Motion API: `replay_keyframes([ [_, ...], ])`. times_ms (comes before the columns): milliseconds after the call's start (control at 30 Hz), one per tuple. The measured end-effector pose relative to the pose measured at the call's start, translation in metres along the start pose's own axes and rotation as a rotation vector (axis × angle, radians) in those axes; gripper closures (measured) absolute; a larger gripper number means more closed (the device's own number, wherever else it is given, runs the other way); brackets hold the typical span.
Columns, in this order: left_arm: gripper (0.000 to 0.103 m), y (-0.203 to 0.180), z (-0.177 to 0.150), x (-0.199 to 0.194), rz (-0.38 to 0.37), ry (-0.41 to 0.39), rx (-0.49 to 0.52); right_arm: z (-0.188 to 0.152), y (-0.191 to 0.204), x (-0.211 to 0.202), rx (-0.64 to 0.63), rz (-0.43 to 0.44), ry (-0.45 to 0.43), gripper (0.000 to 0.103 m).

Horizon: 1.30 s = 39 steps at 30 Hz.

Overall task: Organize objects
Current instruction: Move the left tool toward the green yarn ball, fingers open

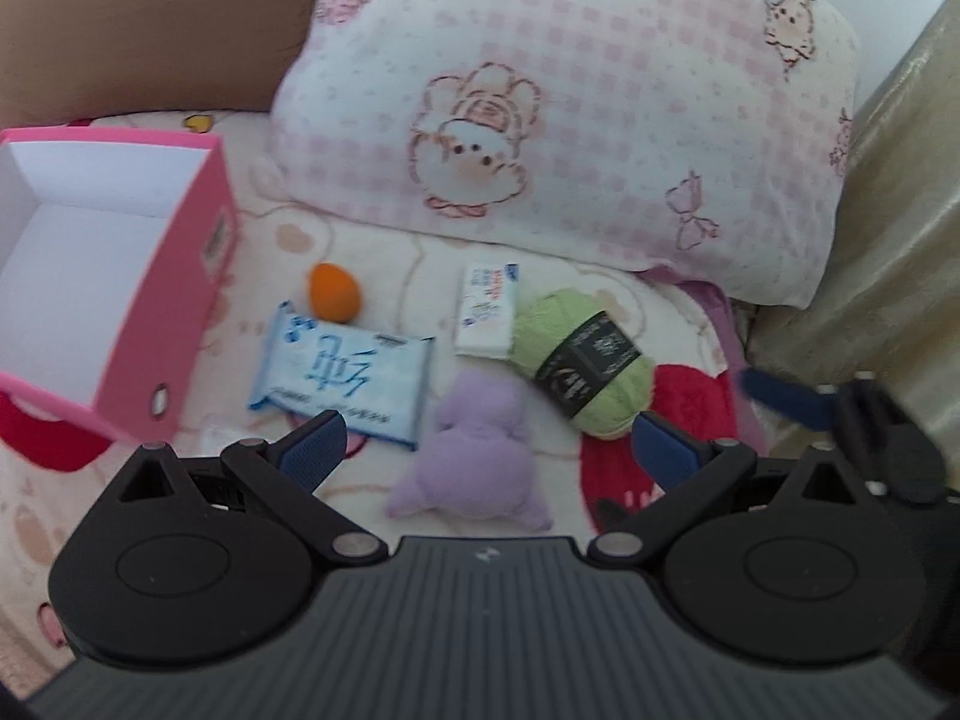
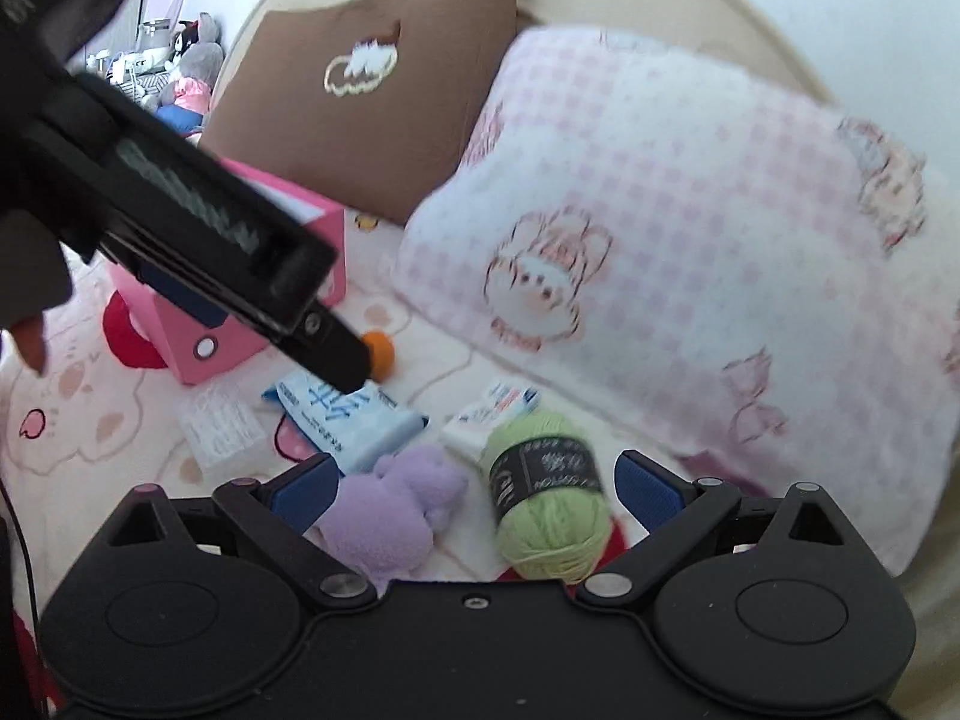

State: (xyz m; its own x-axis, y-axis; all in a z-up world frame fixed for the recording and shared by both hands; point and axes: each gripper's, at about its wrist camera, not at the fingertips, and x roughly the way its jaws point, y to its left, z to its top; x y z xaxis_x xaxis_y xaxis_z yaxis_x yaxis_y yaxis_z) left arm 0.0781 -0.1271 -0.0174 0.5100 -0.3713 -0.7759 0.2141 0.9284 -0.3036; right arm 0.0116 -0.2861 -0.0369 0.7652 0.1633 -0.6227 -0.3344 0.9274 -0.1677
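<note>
On the bed lie a purple plush toy [image 1: 474, 456] [image 2: 390, 510], a green yarn ball [image 1: 585, 363] [image 2: 546, 498] with a black band, a blue tissue pack [image 1: 342, 375] [image 2: 354, 420], a small white box [image 1: 486, 309] [image 2: 489, 414] and an orange sponge egg [image 1: 333, 294] [image 2: 381, 354]. An open pink box [image 1: 168, 312] [image 2: 240, 336] with a white inside stands at the left. My left gripper [image 1: 489, 441] is open just above the plush toy. My right gripper [image 2: 474, 489] is open, with the plush toy and yarn between its fingers' line. The left gripper's body [image 2: 198, 228] crosses the right wrist view.
A pink checked pillow [image 1: 570, 108] [image 2: 690, 252] and a brown cushion [image 1: 162, 24] [image 2: 372, 96] lie behind the objects. A clear plastic packet [image 2: 219, 423] rests near the pink box. A gold fabric edge [image 1: 900, 240] rises at the right. A person's hand [image 2: 30, 300] shows at the left.
</note>
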Motion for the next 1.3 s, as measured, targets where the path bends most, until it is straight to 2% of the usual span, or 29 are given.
replay_keyframes([
  [167, 0.000, -0.008, 0.005, 0.026, -0.014, -0.017, -0.028, 0.002, -0.017, 0.028, 0.063, 0.053, 0.036, 0.005],
  [267, 0.000, -0.003, 0.008, 0.043, -0.047, -0.017, -0.094, 0.006, -0.025, 0.040, 0.074, 0.041, 0.066, 0.004],
  [433, 0.002, -0.009, 0.006, 0.066, -0.089, -0.028, -0.110, -0.004, -0.020, 0.042, -0.011, -0.052, 0.023, 0.003],
  [567, 0.004, -0.016, 0.003, 0.078, -0.105, -0.023, -0.115, -0.017, -0.025, 0.052, 0.038, -0.041, 0.040, 0.004],
  [667, 0.007, -0.019, 0.003, 0.089, -0.139, -0.017, -0.138, -0.025, -0.032, 0.050, 0.080, -0.042, 0.002, 0.004],
  [800, 0.011, -0.023, 0.003, 0.102, -0.173, 0.002, -0.157, -0.030, -0.037, 0.053, 0.076, -0.034, -0.043, 0.004],
  [900, 0.016, -0.020, 0.001, 0.106, -0.203, -0.017, -0.203, -0.035, -0.041, 0.057, 0.133, 0.016, -0.044, 0.004],
  [1000, 0.017, -0.014, 0.000, 0.111, -0.250, -0.020, -0.257, -0.033, -0.040, 0.064, 0.122, 0.025, -0.032, 0.004],
  [1100, 0.017, -0.013, 0.001, 0.118, -0.262, -0.013, -0.269, -0.033, -0.042, 0.074, 0.139, -0.026, 0.004, 0.004],
  [1300, 0.029, -0.008, -0.002, 0.132, -0.298, 0.000, -0.313, -0.036, -0.051, 0.084, 0.199, -0.029, 0.070, 0.004],
])
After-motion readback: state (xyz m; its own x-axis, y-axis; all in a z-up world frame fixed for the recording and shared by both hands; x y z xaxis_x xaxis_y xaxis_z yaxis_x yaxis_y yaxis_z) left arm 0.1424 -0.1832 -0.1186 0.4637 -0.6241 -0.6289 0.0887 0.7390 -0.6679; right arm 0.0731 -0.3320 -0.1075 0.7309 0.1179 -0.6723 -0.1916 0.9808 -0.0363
